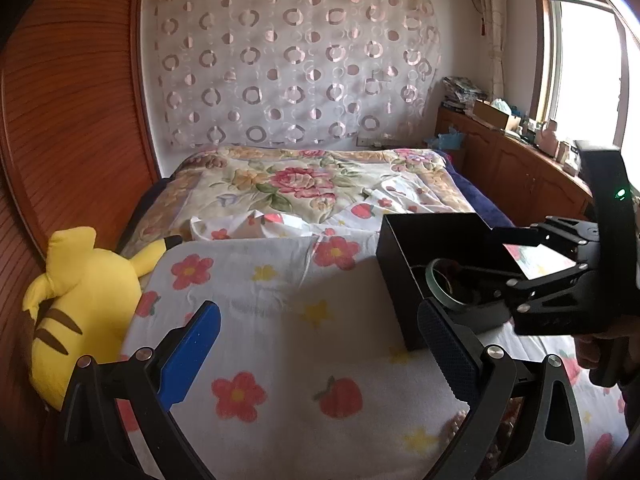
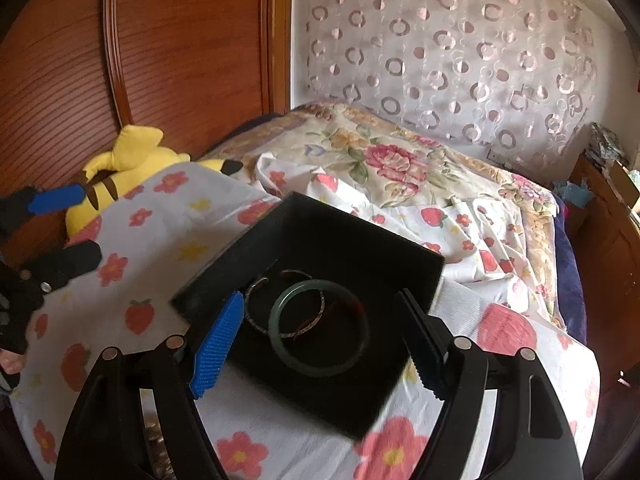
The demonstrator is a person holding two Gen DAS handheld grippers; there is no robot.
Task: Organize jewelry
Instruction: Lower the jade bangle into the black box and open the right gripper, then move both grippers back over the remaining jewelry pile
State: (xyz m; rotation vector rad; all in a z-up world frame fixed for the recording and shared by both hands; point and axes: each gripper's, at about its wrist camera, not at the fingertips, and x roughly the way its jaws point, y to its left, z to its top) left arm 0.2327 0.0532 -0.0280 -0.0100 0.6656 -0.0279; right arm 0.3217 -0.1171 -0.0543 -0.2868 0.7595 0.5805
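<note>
Setting: a black box (image 2: 344,264), open at the top, is seen on a bed covered by a flowered sheet (image 1: 280,320). A yellow plush toy (image 1: 80,300) is noted at the left edge of the bed, well apart from the box.

Contents: a green bangle (image 2: 319,334) is seen lying flat on the box floor, its ring plane roughly level, so no single long axis is offered. Two thinner patterned bangles (image 2: 256,312) are seen under and behind it, overlapping it.

Right gripper (image 2: 320,344): the jaws are spread wide and nothing is held. The blue pad is seen at the near-left rim of the box and the black pad at the near-right rim, with the green bangle directly ahead and between them. Contact with the box wall cannot be confirmed.

Left gripper (image 1: 320,340): the jaws are likewise spread and empty, held above bare sheet to the left of the box. In the left wrist view the box is placed forward and to the right, with the right gripper (image 1: 516,276) reaching over it.

Judgement: the right gripper is by far the nearer to the jewelry. If the green bangle is to be handled next, a pinch across one side of the ring wall is probably needed, since the full ring appears nearly as wide as the opening. Snagging of the thin bangles beneath is regarded as a risk.
</note>
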